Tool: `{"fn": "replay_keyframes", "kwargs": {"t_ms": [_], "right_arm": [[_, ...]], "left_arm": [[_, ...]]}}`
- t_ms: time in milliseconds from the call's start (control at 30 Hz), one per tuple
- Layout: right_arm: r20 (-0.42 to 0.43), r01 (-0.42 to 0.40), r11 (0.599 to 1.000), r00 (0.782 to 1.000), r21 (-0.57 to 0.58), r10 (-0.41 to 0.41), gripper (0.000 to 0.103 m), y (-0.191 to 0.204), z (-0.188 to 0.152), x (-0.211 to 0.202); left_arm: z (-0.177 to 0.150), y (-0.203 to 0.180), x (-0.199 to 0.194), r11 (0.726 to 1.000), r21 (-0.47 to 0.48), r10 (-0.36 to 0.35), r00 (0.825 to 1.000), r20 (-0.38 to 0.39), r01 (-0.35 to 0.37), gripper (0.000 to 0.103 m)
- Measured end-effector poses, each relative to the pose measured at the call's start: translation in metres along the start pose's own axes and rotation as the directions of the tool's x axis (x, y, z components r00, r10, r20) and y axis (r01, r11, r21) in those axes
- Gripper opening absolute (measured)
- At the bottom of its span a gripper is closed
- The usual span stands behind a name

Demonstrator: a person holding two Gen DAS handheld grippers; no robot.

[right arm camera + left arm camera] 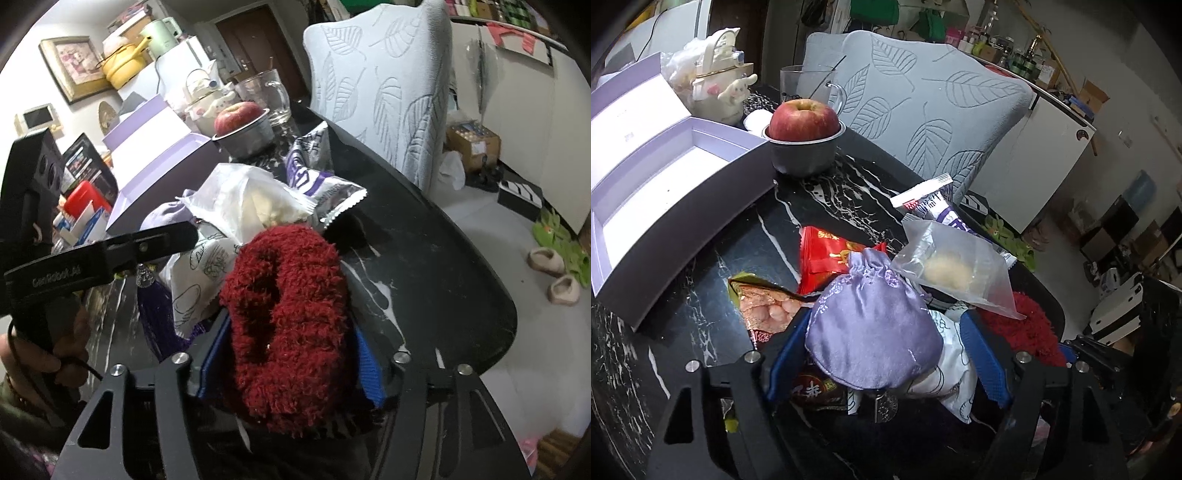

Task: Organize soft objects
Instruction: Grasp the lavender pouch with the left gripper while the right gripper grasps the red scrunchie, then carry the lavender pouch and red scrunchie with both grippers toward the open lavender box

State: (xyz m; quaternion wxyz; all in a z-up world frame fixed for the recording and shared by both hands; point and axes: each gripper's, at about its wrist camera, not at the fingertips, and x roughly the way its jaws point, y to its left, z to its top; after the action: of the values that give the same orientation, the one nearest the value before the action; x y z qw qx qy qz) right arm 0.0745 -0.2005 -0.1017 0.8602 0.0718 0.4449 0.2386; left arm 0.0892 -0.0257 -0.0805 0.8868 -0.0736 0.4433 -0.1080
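Observation:
A lilac satin drawstring pouch [871, 332] lies on a pile of snack packets on the black marble table [713, 295]. My left gripper [882, 343] stands around it, blue fingers [982, 354] on either side, jaws wide apart with a gap on the right. A fuzzy dark red sock [291, 314] sits between the blue fingers [369, 369] of my right gripper [291, 354], which is closed on it. The sock also shows in the left wrist view [1027, 325]. An open lilac box [665, 177] lies empty at the left.
An apple in a metal bowl [805, 133], a glass mug [809, 85] and a white toy teapot [720, 88] stand at the back. A clear bag with a pale bun [953, 269], red [827, 258] and purple-white [938, 206] packets crowd the pile. A leaf-pattern chair [931, 103] stands behind the table.

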Motion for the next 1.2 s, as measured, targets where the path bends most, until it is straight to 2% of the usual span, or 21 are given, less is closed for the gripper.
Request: {"fn": "replay_keyframes", "kwargs": {"t_ms": [100,167,200,233,300,367,667,1200], "right_arm": [[0.009,0.029,0.999,1.0,-0.038,-0.029,0.062,0.006,-0.001,0.002],[0.015,0.037,0.998,0.999,-0.05,-0.037,0.061,0.007,-0.001,0.003],[0.018,0.044,0.997,0.999,-0.056,-0.043,0.05,0.008,-0.002,0.003],[0.017,0.043,0.997,0.999,-0.058,-0.042,0.045,0.008,-0.002,0.003],[0.025,0.035,0.999,0.999,-0.038,-0.034,0.038,0.005,-0.003,0.002],[0.031,0.02,1.0,0.999,-0.015,-0.019,0.035,0.002,-0.003,-0.001],[0.059,0.011,1.0,0.998,-0.008,-0.011,0.034,0.008,-0.006,-0.014],[0.097,-0.068,0.991,0.992,-0.114,0.079,0.034,0.049,-0.026,-0.04]], "left_arm": [[0.0,0.001,-0.001,1.0,-0.004,-0.006,1.0,0.005,0.006,0.061],[-0.001,0.001,-0.003,1.0,-0.006,-0.012,1.0,0.011,0.012,0.058],[-0.001,0.001,-0.004,1.0,-0.003,-0.011,1.0,0.014,0.011,0.057],[-0.002,0.001,-0.006,1.0,0.001,-0.008,1.0,0.019,0.008,0.057],[-0.002,0.001,-0.011,1.0,0.005,-0.006,0.999,0.032,0.006,0.057],[-0.002,0.001,-0.016,1.0,0.004,-0.007,0.999,0.046,0.007,0.057],[-0.008,0.001,-0.043,1.0,0.007,0.003,0.994,0.106,-0.004,0.057],[-0.042,0.003,-0.105,0.998,-0.029,0.052,0.974,0.221,-0.047,0.057]]}}
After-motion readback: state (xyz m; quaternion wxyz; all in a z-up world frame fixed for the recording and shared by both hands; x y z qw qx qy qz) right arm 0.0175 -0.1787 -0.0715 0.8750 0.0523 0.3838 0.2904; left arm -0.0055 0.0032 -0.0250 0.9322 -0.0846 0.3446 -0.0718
